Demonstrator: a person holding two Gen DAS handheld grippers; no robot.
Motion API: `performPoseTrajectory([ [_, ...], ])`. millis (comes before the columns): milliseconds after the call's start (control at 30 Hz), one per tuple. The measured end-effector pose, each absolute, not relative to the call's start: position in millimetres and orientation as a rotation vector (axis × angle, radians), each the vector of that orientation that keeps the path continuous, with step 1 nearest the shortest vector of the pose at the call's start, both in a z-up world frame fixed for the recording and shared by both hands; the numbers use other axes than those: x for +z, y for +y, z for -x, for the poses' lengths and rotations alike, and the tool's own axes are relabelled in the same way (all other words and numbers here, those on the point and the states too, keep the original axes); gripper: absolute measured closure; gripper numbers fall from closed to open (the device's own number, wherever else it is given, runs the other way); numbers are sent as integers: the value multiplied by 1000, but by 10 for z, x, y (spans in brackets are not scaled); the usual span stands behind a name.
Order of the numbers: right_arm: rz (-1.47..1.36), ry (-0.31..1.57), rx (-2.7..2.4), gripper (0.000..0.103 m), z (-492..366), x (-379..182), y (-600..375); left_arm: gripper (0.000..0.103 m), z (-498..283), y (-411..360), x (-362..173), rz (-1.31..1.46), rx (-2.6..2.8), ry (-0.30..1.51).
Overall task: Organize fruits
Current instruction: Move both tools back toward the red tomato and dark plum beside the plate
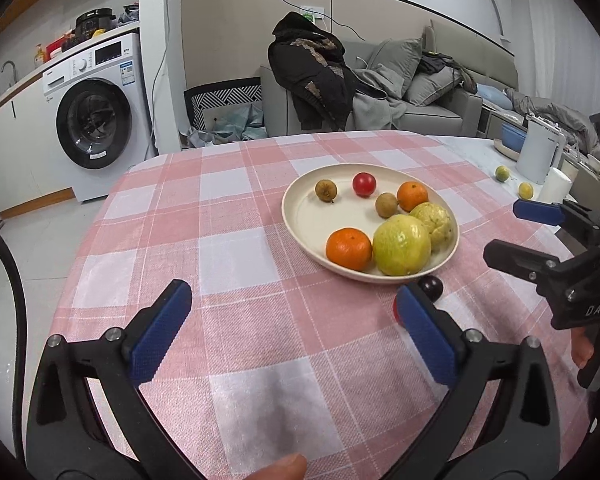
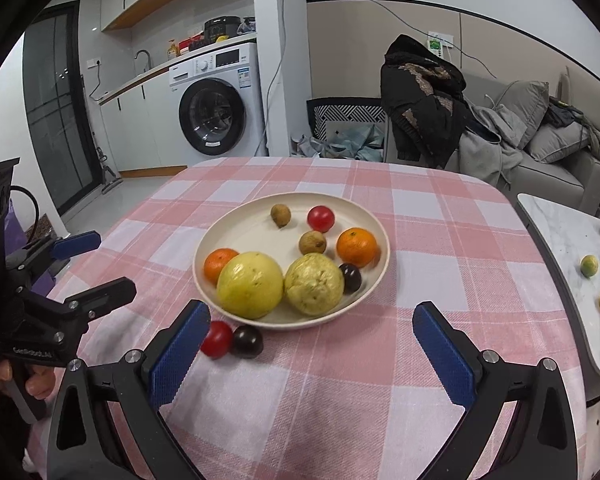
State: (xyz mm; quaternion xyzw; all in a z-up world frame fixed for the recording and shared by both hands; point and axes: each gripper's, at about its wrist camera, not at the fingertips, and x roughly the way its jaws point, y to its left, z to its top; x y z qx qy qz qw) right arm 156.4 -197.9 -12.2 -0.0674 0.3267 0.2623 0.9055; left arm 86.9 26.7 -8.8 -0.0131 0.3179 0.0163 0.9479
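Note:
A cream plate [image 2: 236, 232] [image 1: 300, 216] on the pink checked cloth holds two yellow-green guavas [image 2: 250, 284], two oranges [image 2: 357, 246], two brown longans [image 2: 280, 215], a red cherry tomato [image 2: 321, 218] and a dark cherry tomato [image 2: 350, 277]. On the cloth by the plate's near rim lie a red cherry tomato [image 2: 217, 339] and a dark one [image 2: 247, 341] [image 1: 431, 287]. My left gripper [image 1: 292, 328] is open and empty over the cloth, left of the plate. My right gripper [image 2: 312, 344] is open and empty just before the plate.
A white side table [image 2: 560, 248] at the right carries two small yellow-green fruits [image 2: 589, 266] and a white kettle [image 1: 538, 152]. A washing machine [image 2: 216, 100] and a sofa with clothes [image 2: 500, 128] stand beyond the table's far edge.

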Motion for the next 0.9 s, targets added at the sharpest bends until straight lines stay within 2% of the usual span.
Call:
performPoseTrajectory([
  [267, 214, 686, 540, 0, -1488, -205, -1909, 1, -793, 274, -172, 28, 22, 662],
  [900, 177, 730, 532, 0, -1601, -230, -2054, 1, -850, 180, -236, 22, 1, 692],
])
